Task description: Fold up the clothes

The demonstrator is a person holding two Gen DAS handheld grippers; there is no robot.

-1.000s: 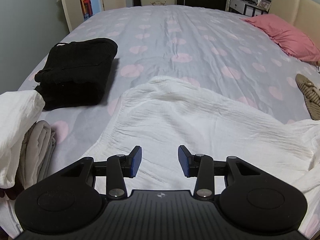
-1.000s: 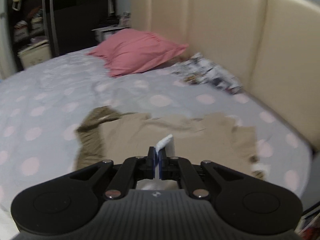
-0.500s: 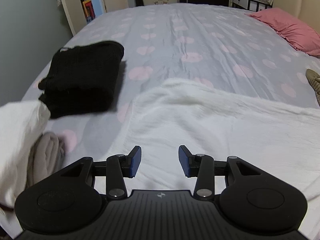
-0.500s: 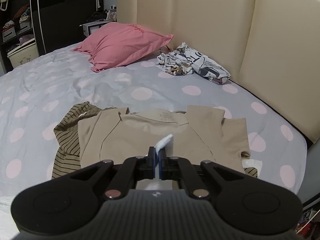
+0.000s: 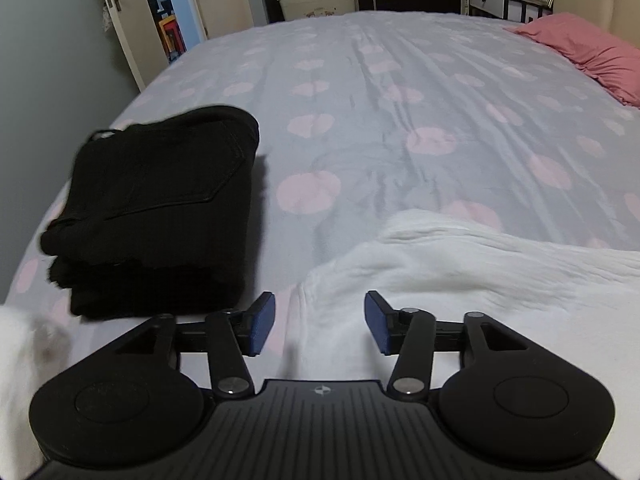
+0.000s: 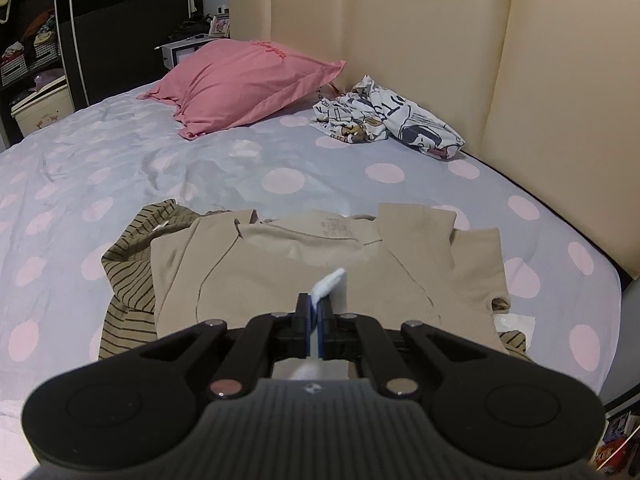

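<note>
I have a corner of the white garment point(image 6: 329, 285) pinched in my right hand-held gripper point(image 6: 316, 320); its blue pads are pressed together with a tuft of the cloth poking out past the tips. I judge I'm holding that corner so the cloth stays taut while the other side gets taken up. My left hand-held gripper point(image 5: 319, 322) is spread, and its jaws have just been opening wider. Nothing is gripped; the left edge of the white garment point(image 5: 460, 280) lies on the bed point(image 5: 360, 100) below and between the fingers, so I take it I'm lining up to catch that edge for the fold.

The black folded clothes point(image 5: 160, 208) sit in a neat stack near the bed's left edge, apart from the white garment, which looks like a finished pile kept out of the working space. Under my right hand-held gripper a beige shirt point(image 6: 320, 256) lies spread flat over a striped brown garment point(image 6: 128, 264), probably waiting its turn. A crumpled printed garment point(image 6: 384, 120) lies by the headboard point(image 6: 440, 60), beside the pink pillow point(image 6: 244, 84).

As for writing: the beige shirt has a faint print inside its neck and the pillow has small stitched lettering, both too small to read. The printed garment shows large dark letters, but the crumpling hides the word.
</note>
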